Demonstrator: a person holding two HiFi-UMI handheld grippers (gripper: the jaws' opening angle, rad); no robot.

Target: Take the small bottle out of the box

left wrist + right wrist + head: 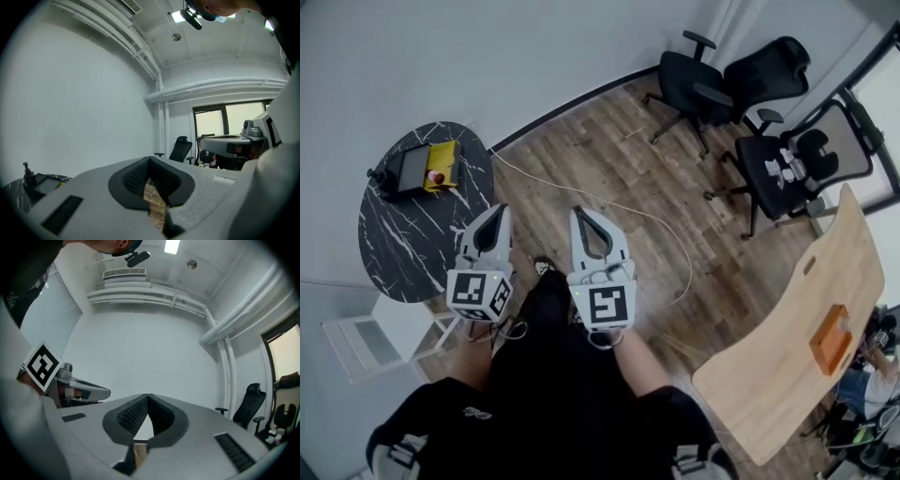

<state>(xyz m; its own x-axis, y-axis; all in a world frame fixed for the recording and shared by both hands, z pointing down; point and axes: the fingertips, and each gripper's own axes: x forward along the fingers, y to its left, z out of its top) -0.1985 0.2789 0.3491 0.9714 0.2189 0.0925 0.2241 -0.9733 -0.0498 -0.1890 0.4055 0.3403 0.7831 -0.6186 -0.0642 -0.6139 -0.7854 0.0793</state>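
Observation:
In the head view a dark open box [411, 170] with a yellow part [443, 155] lies on a round black marble table [403, 244] at the left. A small item with a red top [435, 176], possibly the small bottle, sits by the box. My left gripper [498, 212] hangs just right of the table's edge, jaws shut and empty. My right gripper [581, 215] is beside it over the wooden floor, also shut and empty. In the left gripper view the shut jaws [150, 160] point level, and the box [45, 183] shows at the lower left. The right gripper [148, 397] faces a bare wall.
Black office chairs [712, 80] [787, 164] stand at the far right. A light wooden table [806, 328] with an orange object [830, 339] is at the right. A white cable [609, 202] runs across the floor. A white stool [370, 342] sits below the round table.

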